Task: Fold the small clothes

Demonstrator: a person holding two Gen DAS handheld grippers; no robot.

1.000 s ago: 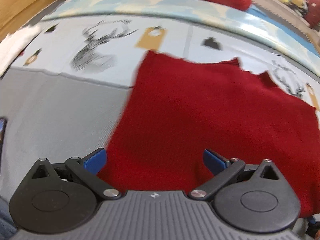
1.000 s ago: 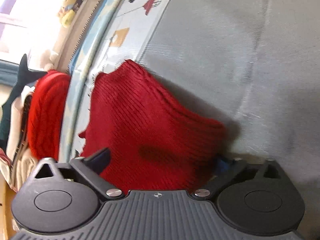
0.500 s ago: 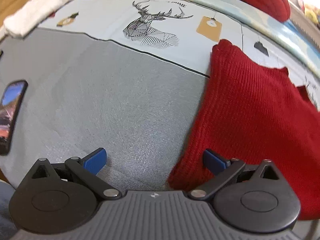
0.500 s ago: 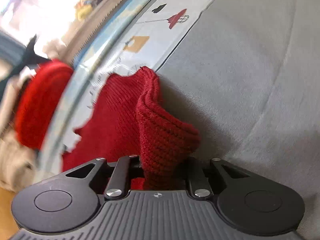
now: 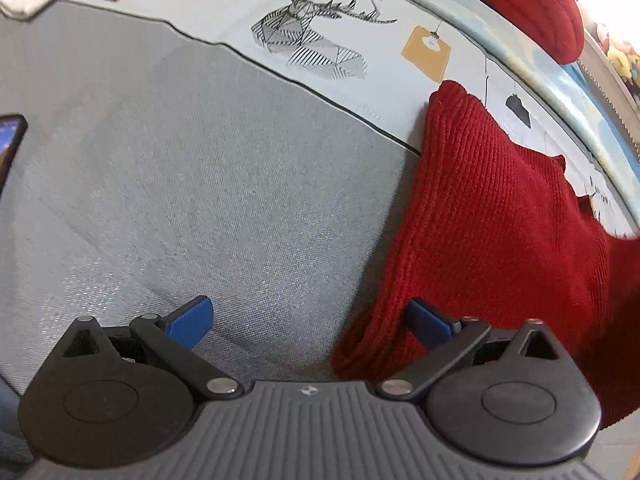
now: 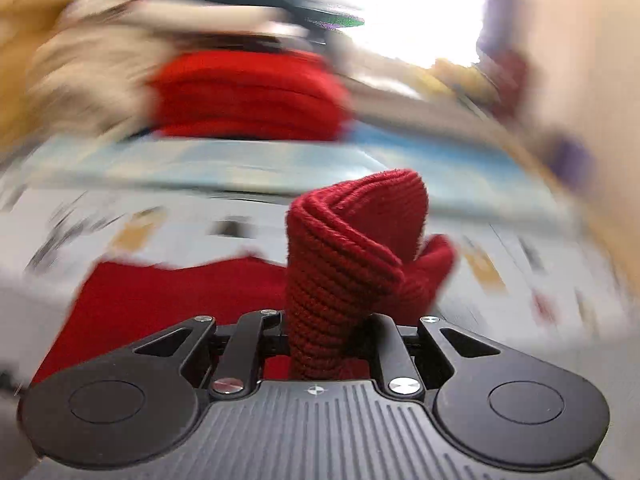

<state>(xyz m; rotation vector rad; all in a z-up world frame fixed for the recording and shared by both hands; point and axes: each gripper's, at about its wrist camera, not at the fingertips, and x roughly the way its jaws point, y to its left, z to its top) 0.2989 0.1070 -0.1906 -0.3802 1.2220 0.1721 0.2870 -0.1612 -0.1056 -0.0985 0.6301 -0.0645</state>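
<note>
Left gripper [image 5: 308,322] spread wide over grey surface [image 5: 208,184], gripping nothing. Dark phone [image 5: 10,144] far off to its left at frame edge. Deer print [image 5: 316,40] ahead on pale cloth. Red knit garment [image 5: 500,220] lying flat to its right, edge touching right blue fingertip [image 5: 426,320]. Right gripper [image 6: 326,336] clenched on bunched corner of red knit garment [image 6: 348,248], lifted. Blurred red pile [image 6: 248,92] ahead.
</note>
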